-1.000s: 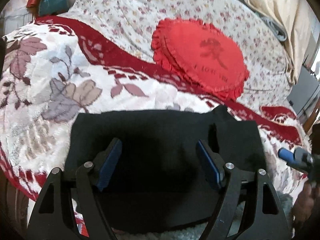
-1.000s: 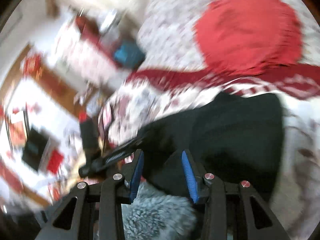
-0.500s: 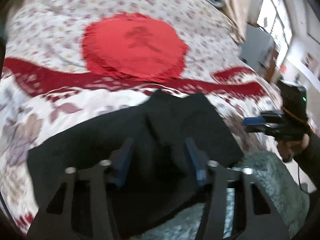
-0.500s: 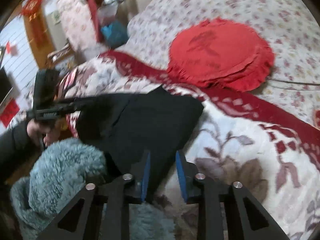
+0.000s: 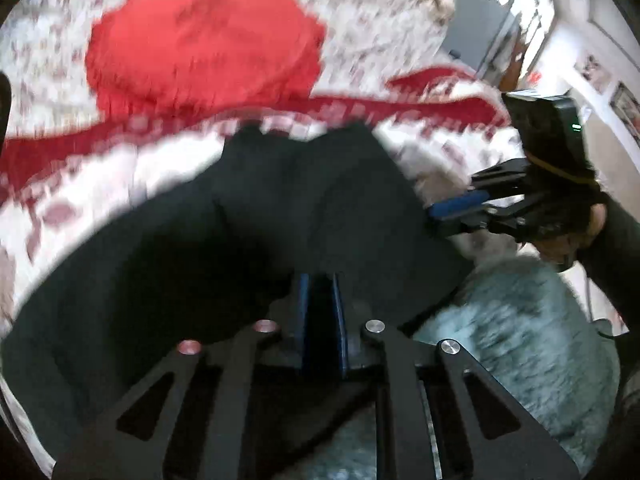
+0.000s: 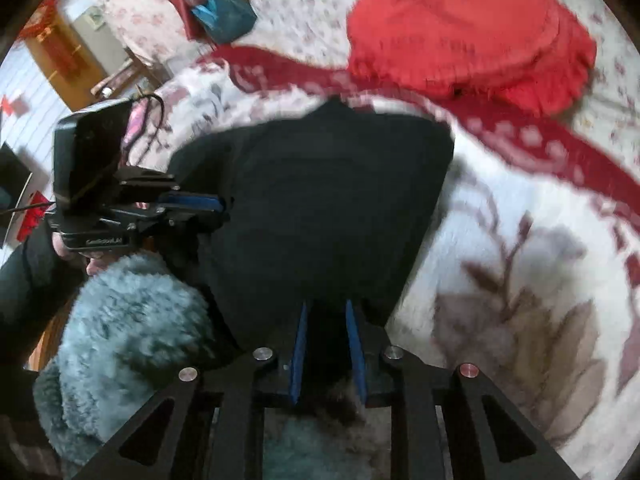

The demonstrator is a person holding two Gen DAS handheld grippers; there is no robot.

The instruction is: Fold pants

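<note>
The black pants (image 5: 248,216) lie folded on the flowered bedspread, also seen in the right wrist view (image 6: 320,200). My left gripper (image 5: 320,280) is shut on the near edge of the pants; it also shows in the right wrist view (image 6: 216,206) at the pants' left side. My right gripper (image 6: 326,308) is shut on the near right edge of the pants; it also shows in the left wrist view (image 5: 444,216) at the pants' right side. Both views are blurred.
A round red frilled cushion (image 5: 200,36) (image 6: 468,36) lies on the bed beyond the pants. A fluffy grey-blue garment (image 5: 520,344) (image 6: 132,328) is at the near edge. A blue bag (image 6: 224,14) and furniture stand at the far left.
Both grippers have closed from open onto the near edge of the pants. The left gripper has swung toward the right, and the two grippers are now close together.
</note>
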